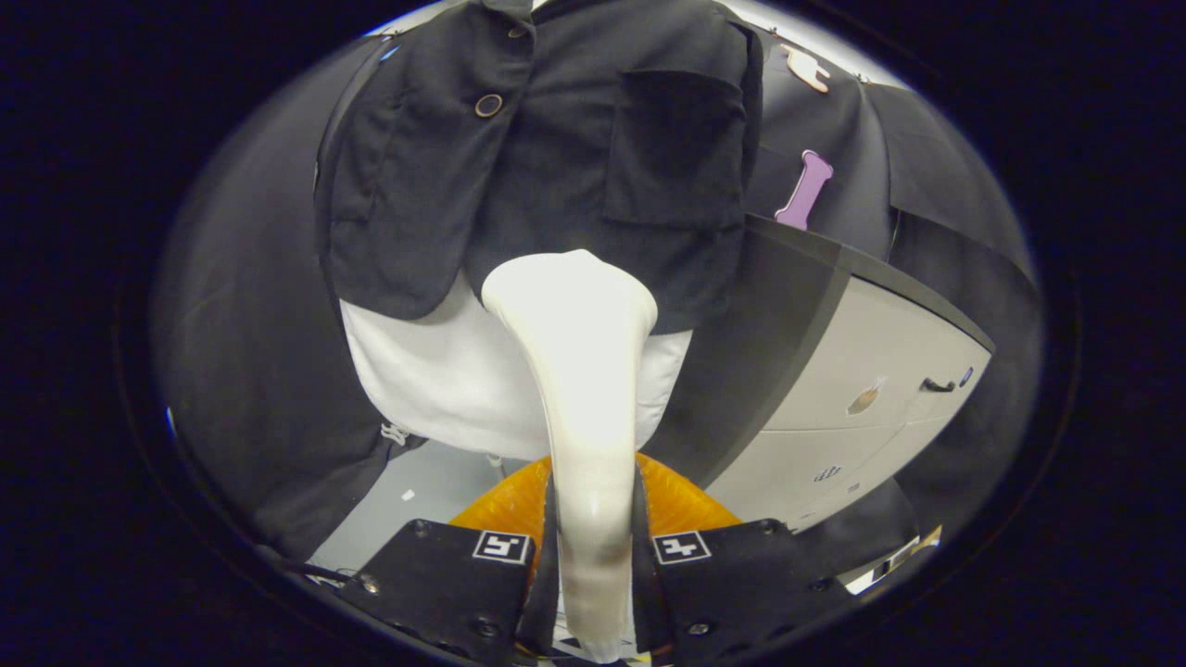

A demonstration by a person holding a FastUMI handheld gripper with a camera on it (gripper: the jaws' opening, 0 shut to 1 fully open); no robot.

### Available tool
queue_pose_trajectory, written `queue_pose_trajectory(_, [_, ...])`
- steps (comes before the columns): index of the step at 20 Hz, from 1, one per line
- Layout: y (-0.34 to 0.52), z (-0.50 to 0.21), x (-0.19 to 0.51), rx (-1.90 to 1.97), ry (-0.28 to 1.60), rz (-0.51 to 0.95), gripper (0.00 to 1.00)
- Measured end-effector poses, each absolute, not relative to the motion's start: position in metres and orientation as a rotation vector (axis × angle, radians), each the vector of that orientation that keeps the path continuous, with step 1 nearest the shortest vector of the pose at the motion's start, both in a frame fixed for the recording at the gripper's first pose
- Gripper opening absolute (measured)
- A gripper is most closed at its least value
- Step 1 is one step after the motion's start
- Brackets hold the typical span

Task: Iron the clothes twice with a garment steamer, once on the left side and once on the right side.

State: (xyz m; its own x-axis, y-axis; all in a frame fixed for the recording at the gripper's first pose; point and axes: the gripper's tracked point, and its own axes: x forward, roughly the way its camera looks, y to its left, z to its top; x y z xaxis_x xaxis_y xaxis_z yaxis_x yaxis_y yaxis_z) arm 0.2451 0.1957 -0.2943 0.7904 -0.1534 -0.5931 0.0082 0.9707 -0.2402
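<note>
Jaws: your gripper [593, 547] is clamped on the garment steamer [584, 389]; both black fingers [445, 574] press against the sides of its white handle, with no gap showing on either side.
Steamer: the white handle runs up from between the jaws and widens into a broad, rounded head just ahead of them. You hold it roughly upright, its head tilted slightly to the left.
Steamer head: it sits against the lower hem of the dark jacket [547, 157], overlapping the spot where the jacket ends and the white garment [435, 371] under it begins. Whether the head actually touches the fabric, you cannot tell.
Clothes: the jacket hangs directly beyond the jaws, facing you, with a round button [488, 105] on its left front and a patch pocket [681, 148] on its right. The white garment hangs out below the hem on both sides of the steamer.
Orange part: a ribbed orange piece [681, 500] shows just behind the fingers, on both sides of the handle.
Cabinet: a pale cabinet [862, 389] with a dark top stands to the right of the jaws, beyond them and apart from the clothes.
</note>
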Motion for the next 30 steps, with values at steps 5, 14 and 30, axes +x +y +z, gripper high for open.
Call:
queue_pose_trajectory(5, [0.200, -0.274, 0.241, -0.217, 0.635, -0.086, 0.35])
queue_pose_trajectory(14, [0.266, -0.112, 0.258, -0.092, 0.361, 0.025, 0.35])
queue_pose_trajectory(30, [0.417, 0.164, 0.370, -0.114, -0.193, 0.128, 0.35])
